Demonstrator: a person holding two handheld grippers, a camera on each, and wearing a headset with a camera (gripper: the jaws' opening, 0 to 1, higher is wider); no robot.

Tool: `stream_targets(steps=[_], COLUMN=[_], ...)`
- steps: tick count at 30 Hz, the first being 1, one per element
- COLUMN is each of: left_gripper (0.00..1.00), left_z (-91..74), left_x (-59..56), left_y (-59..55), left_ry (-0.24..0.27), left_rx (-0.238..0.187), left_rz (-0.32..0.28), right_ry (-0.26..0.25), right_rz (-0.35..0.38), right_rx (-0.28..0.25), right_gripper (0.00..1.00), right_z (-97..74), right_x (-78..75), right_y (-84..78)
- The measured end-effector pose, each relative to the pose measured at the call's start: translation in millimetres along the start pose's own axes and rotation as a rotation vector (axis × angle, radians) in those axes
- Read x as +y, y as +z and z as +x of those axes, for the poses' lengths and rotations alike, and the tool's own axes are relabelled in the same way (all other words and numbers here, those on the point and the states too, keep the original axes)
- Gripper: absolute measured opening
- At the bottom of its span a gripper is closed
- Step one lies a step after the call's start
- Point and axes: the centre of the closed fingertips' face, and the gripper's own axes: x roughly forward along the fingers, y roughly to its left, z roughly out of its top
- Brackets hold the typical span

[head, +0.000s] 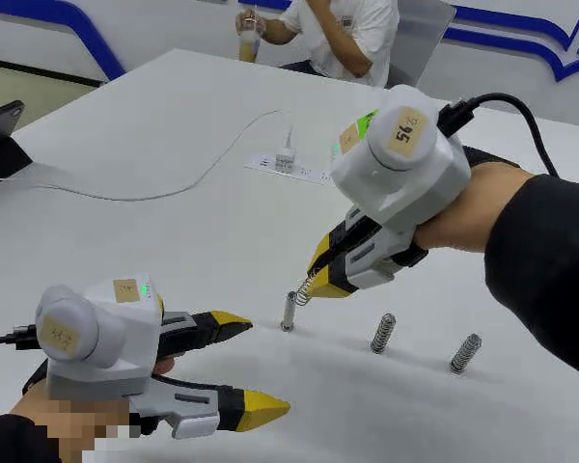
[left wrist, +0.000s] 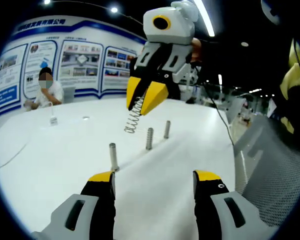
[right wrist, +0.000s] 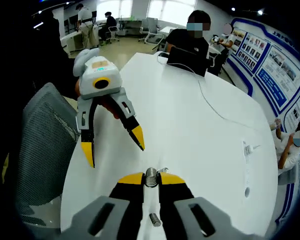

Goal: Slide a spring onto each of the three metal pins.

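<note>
Left gripper (head: 268, 367) low over table (head: 174, 241), jaws spread wide, empty. Bare pin (head: 288, 312) just past its tips; right gripper (head: 321, 281) clamped on tilted spring (head: 302, 289), lower end close beside pin's top. Rightward, middle pin (head: 382, 333) and far pin (head: 465, 353), both already sprung.

right tool (left wrist: 146, 97) pinches a spring (left wrist: 134, 119) near the bare pin (left wrist: 112, 156); left tool (left wrist: 155, 176) gapes.
</note>
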Motion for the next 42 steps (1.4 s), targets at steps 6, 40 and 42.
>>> stream_targets(steps=[6, 40, 42], left_gripper=[0.66, 0.66, 0.66], left_z=[-1.1, -3.6, -3.7], left_x=[1.3, 8.1, 8.2], left_y=[-2.1, -8.1, -7.8], left_ry=[0.005, 0.011, 0.011], left_rx=[0.001, -0.01, -0.01], left_rz=[-0.007, -0.026, -0.026], right_ry=[-0.008, 0.041, 0.045], right_rz=[0.008, 0.009, 0.01], right_rx=[0.022, 0.143, 0.15], right_gripper=[0.12, 0.12, 0.12], right_z=[8.7, 39.4, 42.8], right_x=[-12.7, -25.9, -26.0], right_y=[-0.8, -17.4, -18.3])
